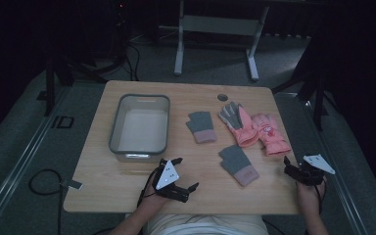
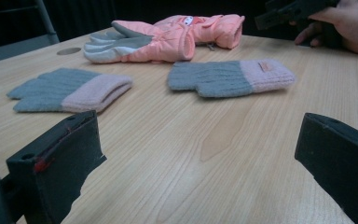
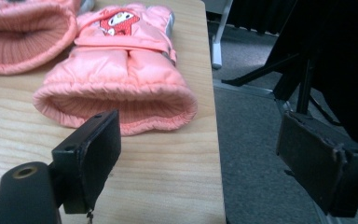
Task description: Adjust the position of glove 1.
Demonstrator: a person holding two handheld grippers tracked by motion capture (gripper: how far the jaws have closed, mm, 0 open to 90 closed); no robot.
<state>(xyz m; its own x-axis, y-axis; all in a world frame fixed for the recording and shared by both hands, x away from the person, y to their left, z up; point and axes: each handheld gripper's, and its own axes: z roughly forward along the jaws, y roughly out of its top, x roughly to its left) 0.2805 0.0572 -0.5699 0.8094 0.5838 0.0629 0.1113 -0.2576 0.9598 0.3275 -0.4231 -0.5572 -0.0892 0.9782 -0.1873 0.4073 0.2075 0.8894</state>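
Note:
Two pink padded gloves lie at the table's right: one palm-up (image 1: pixel 238 123) (image 2: pixel 140 43), one bearing a cartoon patch (image 1: pixel 271 134) (image 3: pixel 121 74). Two grey knit gloves with pink cuffs lie nearby, one mid-table (image 1: pixel 201 126) (image 2: pixel 67 91) and one nearer me (image 1: pixel 238 165) (image 2: pixel 230 77). My left gripper (image 1: pixel 185 174) (image 2: pixel 196 154) is open near the front edge, empty, facing the grey gloves. My right gripper (image 1: pixel 290 167) (image 3: pixel 200 149) is open and empty at the table's right edge, just short of the patch glove's cuff. One of its jaws hangs over the floor.
A grey plastic bin (image 1: pixel 115 122) stands at the left of the wooden table (image 1: pixel 127 186), with nothing visible inside. A round hole (image 1: pixel 223 97) sits near the far edge. A white table frame (image 1: pixel 215 24) stands beyond. Cables lie on the carpet at left (image 1: pixel 41 183).

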